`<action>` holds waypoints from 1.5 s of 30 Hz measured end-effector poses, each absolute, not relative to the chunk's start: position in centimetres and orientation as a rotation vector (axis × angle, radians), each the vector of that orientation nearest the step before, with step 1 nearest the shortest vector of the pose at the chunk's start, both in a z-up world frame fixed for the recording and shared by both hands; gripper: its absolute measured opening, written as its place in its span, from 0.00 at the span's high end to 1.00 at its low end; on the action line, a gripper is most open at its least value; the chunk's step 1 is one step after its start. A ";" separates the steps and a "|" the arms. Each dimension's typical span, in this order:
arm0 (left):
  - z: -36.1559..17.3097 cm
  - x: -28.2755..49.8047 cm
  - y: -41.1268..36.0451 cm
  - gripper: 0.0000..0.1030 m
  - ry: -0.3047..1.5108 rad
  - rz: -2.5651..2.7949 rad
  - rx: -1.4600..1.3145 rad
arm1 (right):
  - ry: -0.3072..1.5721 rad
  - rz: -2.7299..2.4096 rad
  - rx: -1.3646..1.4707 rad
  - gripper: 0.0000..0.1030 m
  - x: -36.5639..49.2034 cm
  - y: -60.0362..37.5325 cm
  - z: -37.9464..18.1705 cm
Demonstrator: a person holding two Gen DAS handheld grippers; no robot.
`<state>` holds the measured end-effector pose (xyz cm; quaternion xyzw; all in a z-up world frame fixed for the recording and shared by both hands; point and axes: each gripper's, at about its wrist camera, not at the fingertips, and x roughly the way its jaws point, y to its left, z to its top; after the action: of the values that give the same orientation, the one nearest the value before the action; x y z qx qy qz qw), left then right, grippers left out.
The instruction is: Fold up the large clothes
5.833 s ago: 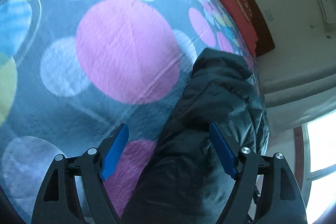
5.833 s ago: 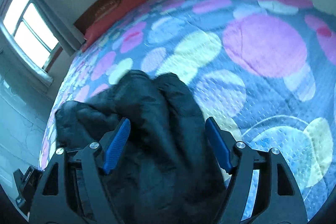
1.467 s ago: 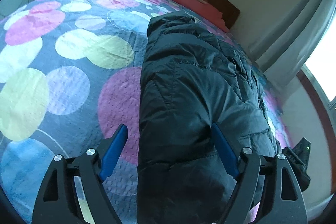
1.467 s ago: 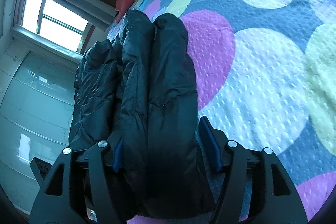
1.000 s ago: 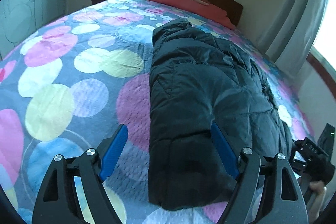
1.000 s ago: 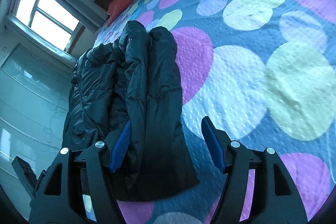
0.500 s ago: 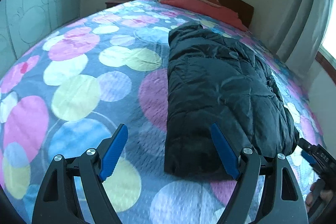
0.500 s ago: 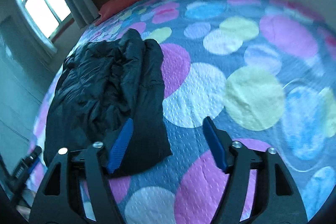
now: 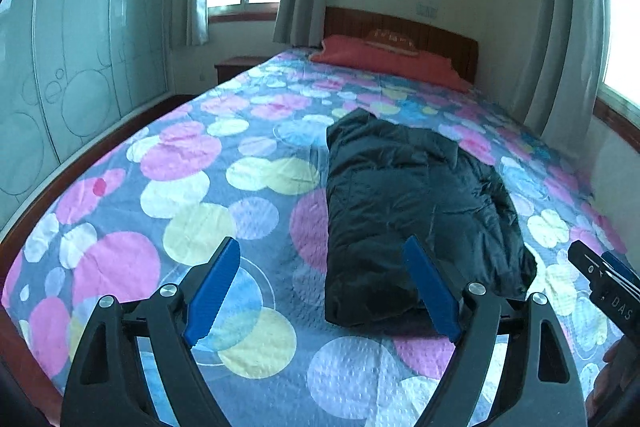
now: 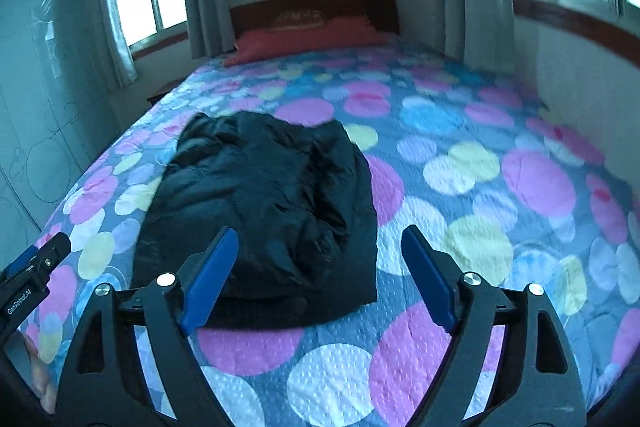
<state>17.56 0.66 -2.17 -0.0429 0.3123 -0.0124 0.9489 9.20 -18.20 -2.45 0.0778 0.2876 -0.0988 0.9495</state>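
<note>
Two grippers, both clear of the garment: left gripper (image 9: 320, 291) has its blue pads spread wide with only bedspread and the near corner of the jacket showing in the gap, nothing pinched; right gripper (image 10: 316, 277) likewise wide, and its jaws have just been opening further, nothing between them either. Black puffer jacket (image 9: 404, 203) lies on the dotted bedspread (image 9: 192, 187), near half of the bed, right of centre in the left wrist view, left of centre in the right wrist view, well short of the red pillow (image 9: 384, 61) at the headboard. Jacket reads as a compact, roughly rectangular bundle: left long edge straight and stacked, near end squared off, no sleeve hanging loose that I can see. Right side is lumpier, with rumpled layers bulging toward the far right corner. My read: folding is essentially done, or at least one full pass is done, with both tools off the cloth and looking down on it from above. Left to do, if anything: flatten the puffy right side, maybe one more fold across the length to shorten it. Can't tell from here whether the layers underneath are aligned. Only one garment in view, so no sign of another piece waiting.
</note>
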 end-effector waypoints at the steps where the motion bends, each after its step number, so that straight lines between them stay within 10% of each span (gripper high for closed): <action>1: -1.9 17.4 0.7 0.19 0.631 -0.022 -0.087 | 0.579 -0.200 0.148 0.17 9.0 -17.9 -2.2; 45: -0.4 15.0 -0.8 0.19 0.590 -0.026 -0.038 | 0.551 -0.186 0.104 0.16 7.8 -16.0 -1.2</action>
<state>15.01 -0.76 -0.41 -0.0188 0.2909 -0.0128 0.9565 7.81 -15.98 -1.24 0.0510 0.2713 -0.0919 0.9567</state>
